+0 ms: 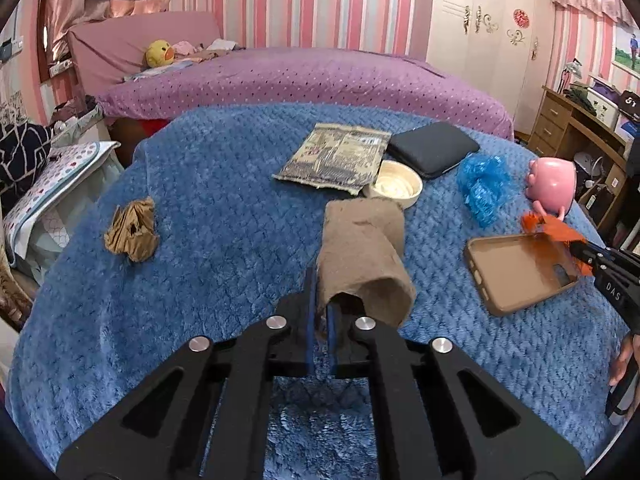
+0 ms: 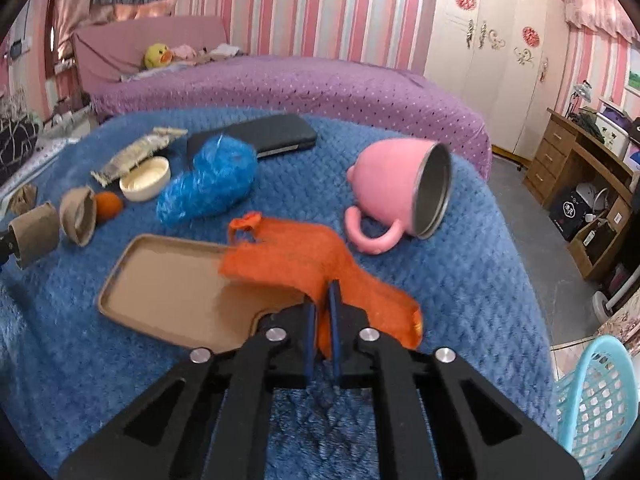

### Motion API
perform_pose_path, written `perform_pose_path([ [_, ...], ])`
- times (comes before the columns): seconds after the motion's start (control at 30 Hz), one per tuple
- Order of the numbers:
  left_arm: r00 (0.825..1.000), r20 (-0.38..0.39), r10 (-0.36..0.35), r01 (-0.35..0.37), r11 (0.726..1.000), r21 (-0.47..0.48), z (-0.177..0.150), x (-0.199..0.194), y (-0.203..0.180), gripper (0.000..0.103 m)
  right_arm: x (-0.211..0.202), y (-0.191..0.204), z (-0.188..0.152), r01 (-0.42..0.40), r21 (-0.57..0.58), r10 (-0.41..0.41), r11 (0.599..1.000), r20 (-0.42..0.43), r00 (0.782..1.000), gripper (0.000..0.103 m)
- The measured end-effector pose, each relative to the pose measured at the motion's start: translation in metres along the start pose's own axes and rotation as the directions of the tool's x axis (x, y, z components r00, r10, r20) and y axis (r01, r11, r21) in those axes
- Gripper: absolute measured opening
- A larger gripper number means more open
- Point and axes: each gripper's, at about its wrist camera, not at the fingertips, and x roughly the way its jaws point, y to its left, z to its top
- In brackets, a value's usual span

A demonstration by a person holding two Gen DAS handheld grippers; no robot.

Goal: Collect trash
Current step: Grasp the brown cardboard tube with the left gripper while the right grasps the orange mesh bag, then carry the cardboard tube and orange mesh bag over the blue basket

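Left gripper [image 1: 320, 312]: closed on the wall of a brown cardboard tube [image 1: 362, 256]; one finger sits inside the tube's mouth, the other outside, and the tube juts forward above the blue blanket [image 1: 220, 208].
Right gripper [image 2: 322, 312]: closed on an orange mesh net [image 2: 296, 256]; the net drapes ahead of the jaws and over one end of the tan phone case [image 2: 168, 280].
Trash left on the blanket: a crumpled brown paper [image 1: 132, 230] well to the left, a blue plastic wad [image 2: 208, 180] beside the black wallet [image 2: 260, 132], and a second tube piece [image 2: 78, 216] with a small orange ball [image 2: 109, 206] just beside it.
Not trash, by my judgement: the phone case, the wallet, the pink mug [image 2: 396, 188] lying on its side, the white bowl [image 2: 146, 178], the woven mat [image 1: 336, 158].
Bin: a light blue basket [image 2: 596, 400] stands off the blanket's right edge, nearest the right gripper.
Risk, net: its loose weave lies on the case; if a strand is snagged, lifting may drag or tip the case.
Risk, tube: gripped by one thin wall only, so it could crumple or swing and slip out during a fast carry.
Risk, drop: the net hangs limp and may catch on the basket rim rather than fall in.
Risk, crossing: the left load has to travel across the right gripper's side to reach the basket, so the two could collide.
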Motion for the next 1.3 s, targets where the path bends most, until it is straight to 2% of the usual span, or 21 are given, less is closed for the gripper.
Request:
perform_pose_path([
  [0.2, 0.998, 0.053, -0.018, 0.018, 1.0, -0.004, 0.005, -0.014, -0.007, 0.002, -0.024, -0.027, 0.003, -0.019, 0.061, 0.015, 0.998, 0.063, 0.998, 0.004],
  [0.5, 0.996, 0.076, -0.049, 0.048, 0.999, 0.01, 0.007, -0.023, -0.033, 0.002, -0.041, -0.058, -0.007, -0.024, 0.12, 0.014, 0.992, 0.083, 0.996, 0.004],
  [0.93, 0.99, 0.073, -0.12, 0.118, 0.992, 0.034, 0.004, -0.026, -0.084, 0.002, -0.069, -0.101, -0.019, -0.008, 0.174, -0.014, 0.985, 0.128, 0.992, 0.004],
  [1.3, 0.987, 0.058, -0.152, 0.148, 0.986, 0.074, -0.002, -0.024, -0.121, 0.002, -0.087, -0.137, -0.031, 0.021, 0.208, -0.05, 0.978, 0.137, 0.989, 0.004],
])
